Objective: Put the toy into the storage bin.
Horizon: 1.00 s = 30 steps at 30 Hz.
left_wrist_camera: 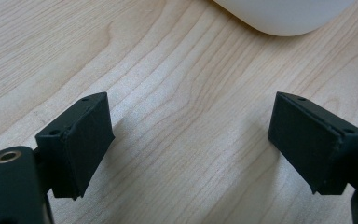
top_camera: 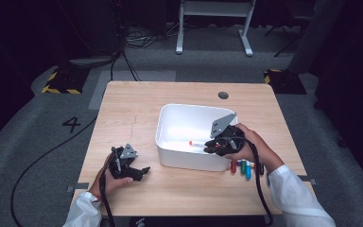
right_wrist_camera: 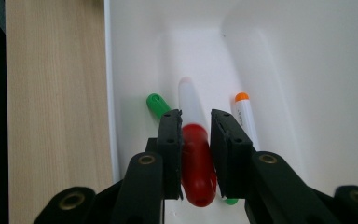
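The right gripper (right_wrist_camera: 196, 122) is clamping its jaws on the red-capped marker (right_wrist_camera: 196, 161) over the white bin (top_camera: 170, 124); the marker's long axis is running straight out between them; the left gripper (left_wrist_camera: 191, 135) is resting wide open and empty on the desk (top_camera: 123, 109).

The right gripper (right_wrist_camera: 196, 140) is clamping its black jaws on the red cap of a white marker (right_wrist_camera: 193, 140), hanging inside the white plastic bin (right_wrist_camera: 307, 70); an orange-capped white marker (right_wrist_camera: 246, 119) and a green-capped marker (right_wrist_camera: 157, 105) are lying beneath.
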{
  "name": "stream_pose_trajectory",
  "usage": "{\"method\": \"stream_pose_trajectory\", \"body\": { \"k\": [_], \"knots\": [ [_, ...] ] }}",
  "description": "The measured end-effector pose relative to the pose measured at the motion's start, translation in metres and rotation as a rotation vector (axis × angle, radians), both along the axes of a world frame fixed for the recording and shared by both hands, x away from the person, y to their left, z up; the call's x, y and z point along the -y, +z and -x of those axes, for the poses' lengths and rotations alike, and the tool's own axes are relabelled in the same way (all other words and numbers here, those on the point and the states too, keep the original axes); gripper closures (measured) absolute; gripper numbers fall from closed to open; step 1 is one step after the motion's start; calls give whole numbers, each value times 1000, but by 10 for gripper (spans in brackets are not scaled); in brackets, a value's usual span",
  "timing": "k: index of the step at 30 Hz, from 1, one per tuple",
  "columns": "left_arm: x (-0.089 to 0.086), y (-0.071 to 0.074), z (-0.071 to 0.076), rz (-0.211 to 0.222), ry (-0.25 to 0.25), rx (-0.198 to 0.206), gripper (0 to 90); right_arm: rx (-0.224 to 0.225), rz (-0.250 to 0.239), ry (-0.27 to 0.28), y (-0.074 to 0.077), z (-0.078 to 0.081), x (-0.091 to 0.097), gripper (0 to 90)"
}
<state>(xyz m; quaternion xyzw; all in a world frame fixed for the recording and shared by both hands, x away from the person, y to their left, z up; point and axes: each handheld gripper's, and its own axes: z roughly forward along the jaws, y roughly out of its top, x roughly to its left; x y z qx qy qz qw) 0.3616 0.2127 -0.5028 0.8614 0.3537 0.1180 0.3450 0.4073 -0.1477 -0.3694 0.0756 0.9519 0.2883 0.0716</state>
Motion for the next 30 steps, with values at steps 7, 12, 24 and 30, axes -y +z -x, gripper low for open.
{"method": "stream_pose_trajectory", "body": {
  "k": [7,12,24,30],
  "knots": [
    [0,0,0,0,0,0,138,63,-60,-69,9,0,12,556],
    [0,0,0,0,0,0,138,93,-139,-152,22,3,37,494],
    [0,0,0,0,1,0,138,188,-244,-361,37,30,113,345],
    [0,0,0,0,1,0,138,212,-224,-440,23,47,146,343]
  ]
}}
